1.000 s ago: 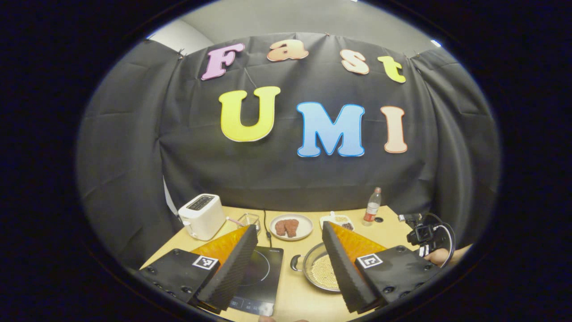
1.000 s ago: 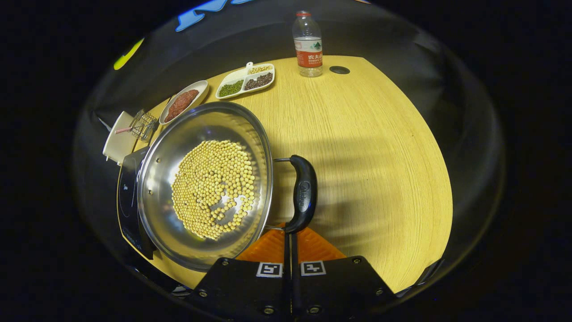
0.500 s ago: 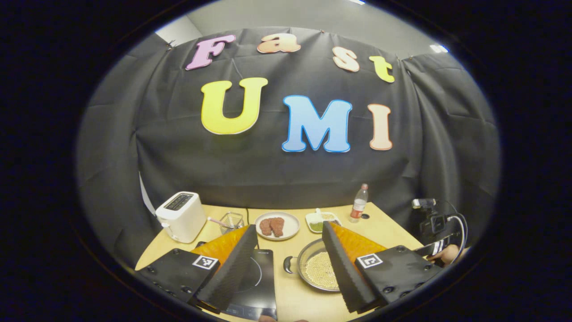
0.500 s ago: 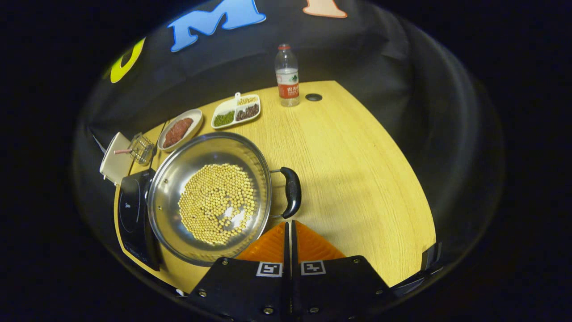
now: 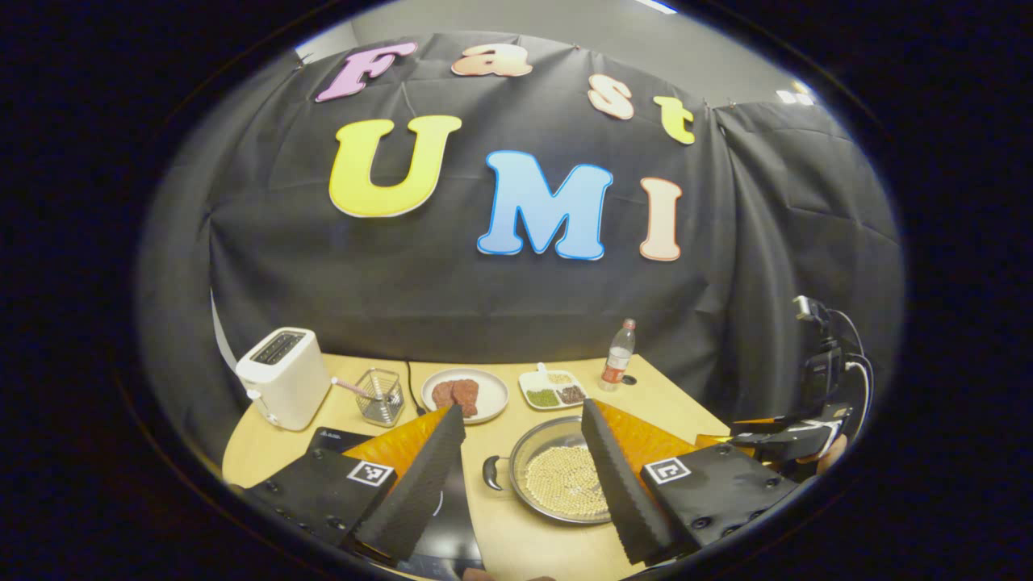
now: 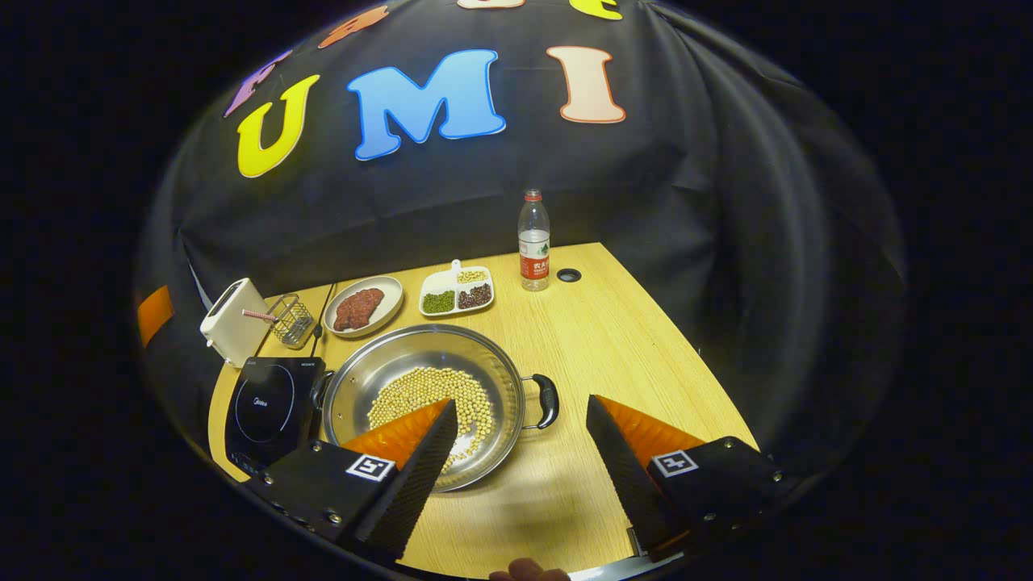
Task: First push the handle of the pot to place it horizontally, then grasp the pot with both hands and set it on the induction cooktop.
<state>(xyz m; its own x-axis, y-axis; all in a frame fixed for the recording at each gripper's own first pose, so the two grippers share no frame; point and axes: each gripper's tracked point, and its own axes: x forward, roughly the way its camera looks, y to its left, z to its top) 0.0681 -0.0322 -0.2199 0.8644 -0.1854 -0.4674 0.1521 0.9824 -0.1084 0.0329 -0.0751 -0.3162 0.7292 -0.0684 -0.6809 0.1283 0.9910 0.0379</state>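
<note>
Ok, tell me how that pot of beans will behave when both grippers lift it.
The pot looks like rigid steel, so it probably won't flex. Its loose beans will likely slide and shift weight if it tilts. The two small side handles suggest an uneven lift could tip it, and smooth metal may slip; keep it level.

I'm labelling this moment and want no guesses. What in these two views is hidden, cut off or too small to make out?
- Left gripper view: the induction cooktop is mostly behind the left gripper finger.
- Left gripper view: the pot right side is behind the other finger.
- Right gripper view: the near pot rim is partly behind the right gripper finger.
- Both views: contents of the divided dish are too small to identify.
</note>
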